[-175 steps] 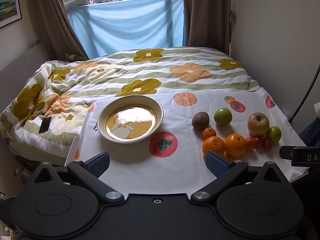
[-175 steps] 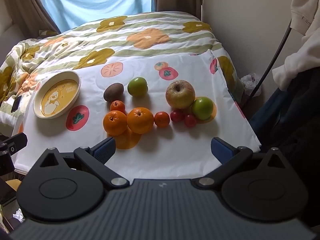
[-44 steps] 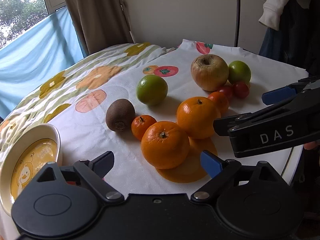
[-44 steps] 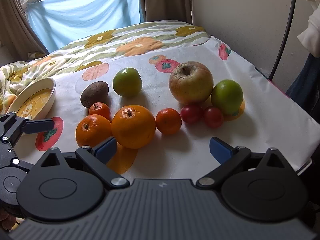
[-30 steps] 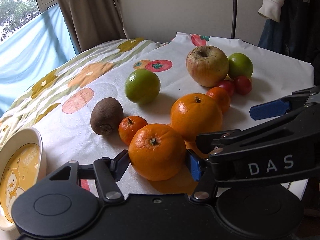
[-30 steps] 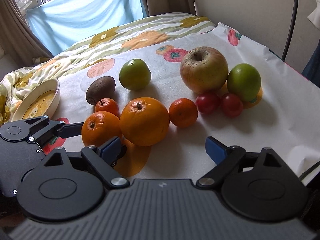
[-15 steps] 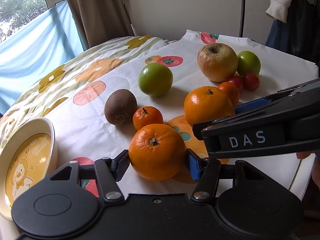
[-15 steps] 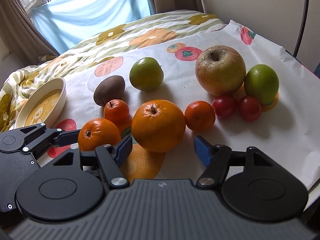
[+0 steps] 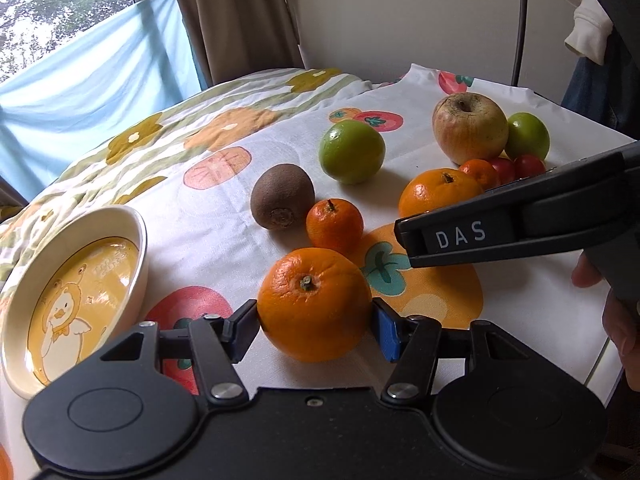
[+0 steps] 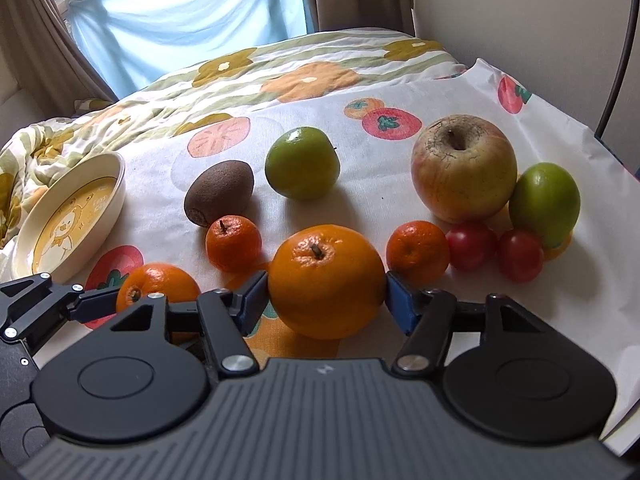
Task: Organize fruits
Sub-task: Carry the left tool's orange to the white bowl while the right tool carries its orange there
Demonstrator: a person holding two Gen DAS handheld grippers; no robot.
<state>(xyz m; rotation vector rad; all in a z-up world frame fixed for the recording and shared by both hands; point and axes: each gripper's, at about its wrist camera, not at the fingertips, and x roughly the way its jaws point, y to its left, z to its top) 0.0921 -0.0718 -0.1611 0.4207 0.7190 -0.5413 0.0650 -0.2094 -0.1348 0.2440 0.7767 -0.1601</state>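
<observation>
My left gripper (image 9: 314,322) is shut on an orange (image 9: 314,304), held just above the printed cloth (image 9: 224,216), near the cream duck bowl (image 9: 68,292). My right gripper (image 10: 326,294) is shut on a larger orange (image 10: 326,280), which also shows in the left wrist view (image 9: 438,194). A small mandarin (image 10: 233,243), a kiwi (image 10: 219,192), a green fruit (image 10: 302,168), a second mandarin (image 10: 417,253), two cherry tomatoes (image 10: 471,246), an apple (image 10: 464,174) and another green fruit (image 10: 545,202) lie on the cloth.
The right gripper's body (image 9: 520,220) crosses the left wrist view at the right. The left gripper's finger (image 10: 52,308) shows at the left of the right wrist view. A flowered quilt (image 10: 280,68) lies behind the cloth. The cloth's edge drops off at the right (image 10: 612,152).
The right gripper has closed on the larger orange. The left gripper has carried its orange left, away from the group and closer to the bowl.
</observation>
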